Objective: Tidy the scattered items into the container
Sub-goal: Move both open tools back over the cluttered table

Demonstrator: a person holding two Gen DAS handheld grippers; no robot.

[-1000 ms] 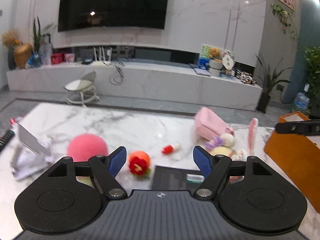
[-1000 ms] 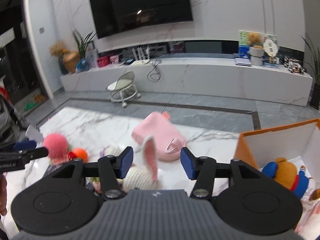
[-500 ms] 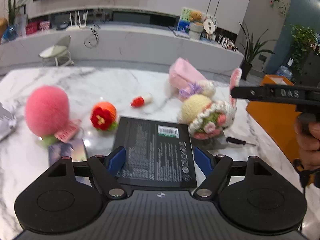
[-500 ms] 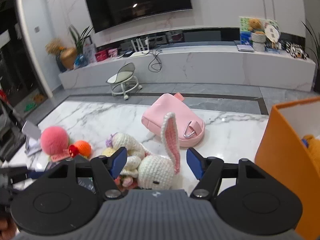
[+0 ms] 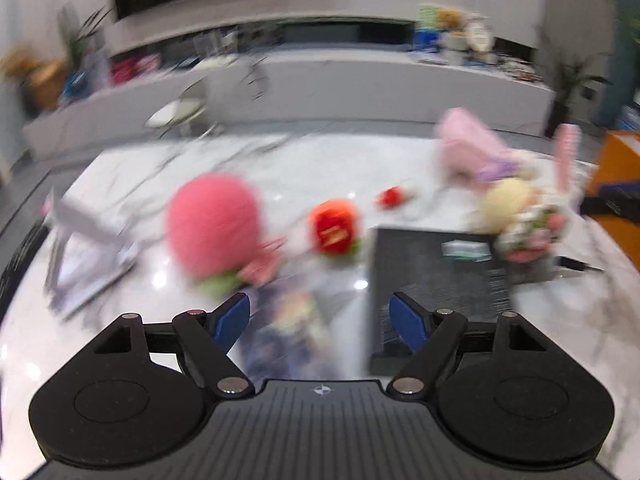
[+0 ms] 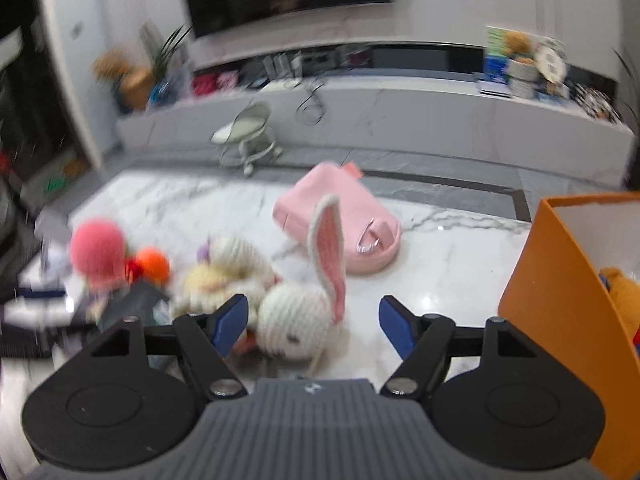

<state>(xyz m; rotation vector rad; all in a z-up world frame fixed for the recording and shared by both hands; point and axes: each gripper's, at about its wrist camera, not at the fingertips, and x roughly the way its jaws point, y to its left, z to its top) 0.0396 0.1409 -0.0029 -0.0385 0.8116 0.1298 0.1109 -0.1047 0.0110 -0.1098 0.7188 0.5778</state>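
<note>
Marble table (image 6: pixel 440 248): white, grey-veined; it carries everything below.
Orange container (image 6: pixel 560 300): at the table's right edge, open-topped, an orange and blue plush toy (image 6: pixel 620 292) inside.
Black box (image 5: pixel 432 280): flat, label side up, left of the container, well apart from it.
Pink pouch (image 6: pixel 344 228): behind the black box, toward the far table edge.
Pink plush ball (image 5: pixel 214 224): left of the black box, its tag underneath.
Crochet rabbit (image 6: pixel 300 320): white, one pink-lined ear upright, between black box and container.
Crochet doll (image 5: pixel 520 220): cream head, flowered skirt, touching the black box's right edge.
Orange crochet flower (image 5: pixel 336 228): between ball and black box.
Left gripper (image 5: pixel 320 322): jaws wide apart, nothing gripped, over a blurred card beside the black box.
Right gripper (image 6: pixel 312 322): jaws opening; rabbit between them, pads not pressing it.
</note>
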